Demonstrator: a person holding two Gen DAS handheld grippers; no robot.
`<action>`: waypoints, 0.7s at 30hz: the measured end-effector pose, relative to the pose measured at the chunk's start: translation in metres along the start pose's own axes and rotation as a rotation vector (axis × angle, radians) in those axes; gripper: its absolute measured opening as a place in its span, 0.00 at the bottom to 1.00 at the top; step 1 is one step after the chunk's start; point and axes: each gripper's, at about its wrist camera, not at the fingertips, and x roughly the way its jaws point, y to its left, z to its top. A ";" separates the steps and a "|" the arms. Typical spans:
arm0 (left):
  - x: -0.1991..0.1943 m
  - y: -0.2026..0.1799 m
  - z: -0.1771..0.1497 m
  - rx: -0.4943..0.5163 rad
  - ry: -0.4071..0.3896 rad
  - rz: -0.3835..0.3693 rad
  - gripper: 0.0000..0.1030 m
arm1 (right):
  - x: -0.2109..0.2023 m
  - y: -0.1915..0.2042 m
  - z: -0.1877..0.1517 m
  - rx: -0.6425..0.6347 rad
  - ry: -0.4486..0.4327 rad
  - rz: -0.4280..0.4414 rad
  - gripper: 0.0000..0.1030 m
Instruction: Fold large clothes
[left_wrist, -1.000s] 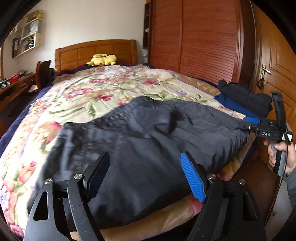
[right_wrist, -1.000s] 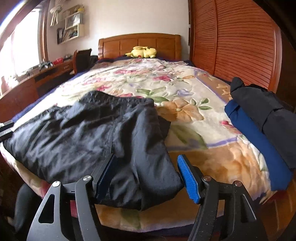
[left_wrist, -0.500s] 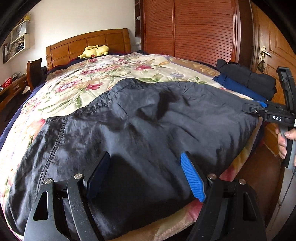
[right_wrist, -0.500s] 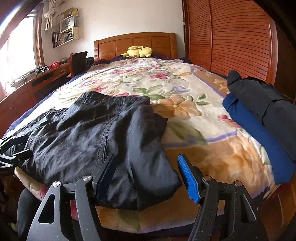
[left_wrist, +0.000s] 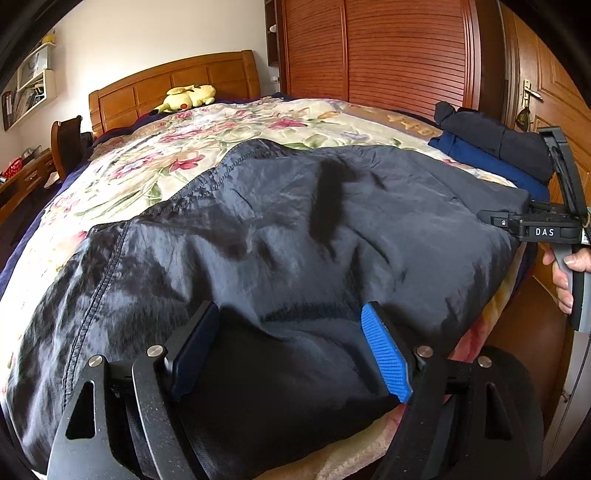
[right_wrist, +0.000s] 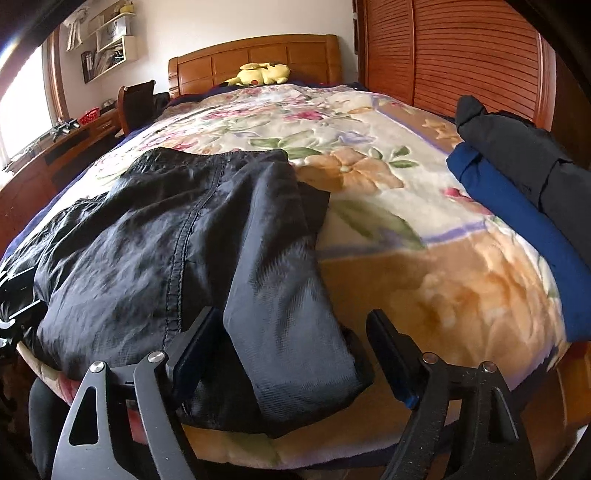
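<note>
I count one dark garment (left_wrist: 280, 236) spread on the one bed (right_wrist: 369, 155). At the far right edge sit two folded pieces, one blue (right_wrist: 517, 221) and one black (right_wrist: 517, 147) stacked on it. One yellow plush toy (right_wrist: 260, 74) lies by the headboard. I hold two grippers, left (left_wrist: 291, 350) and right (right_wrist: 295, 354). One chair (right_wrist: 136, 99), I think.

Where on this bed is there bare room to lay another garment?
The floral blanket lies bare from the black garment up to the yellow plush toy at the headboard, and in a strip between that garment and the folded blue and dark pile. The foot edge is crowded: cloth lies between both open hand-held grippers.
</note>
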 end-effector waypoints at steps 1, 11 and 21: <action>0.001 0.000 0.000 0.000 0.001 0.002 0.78 | 0.001 -0.001 0.000 0.009 0.004 0.007 0.80; 0.003 0.002 -0.003 -0.011 -0.004 -0.008 0.78 | -0.002 -0.001 0.005 -0.018 0.011 0.134 0.25; -0.006 0.009 -0.004 -0.011 0.010 -0.022 0.78 | -0.062 0.020 0.048 -0.084 -0.187 0.194 0.14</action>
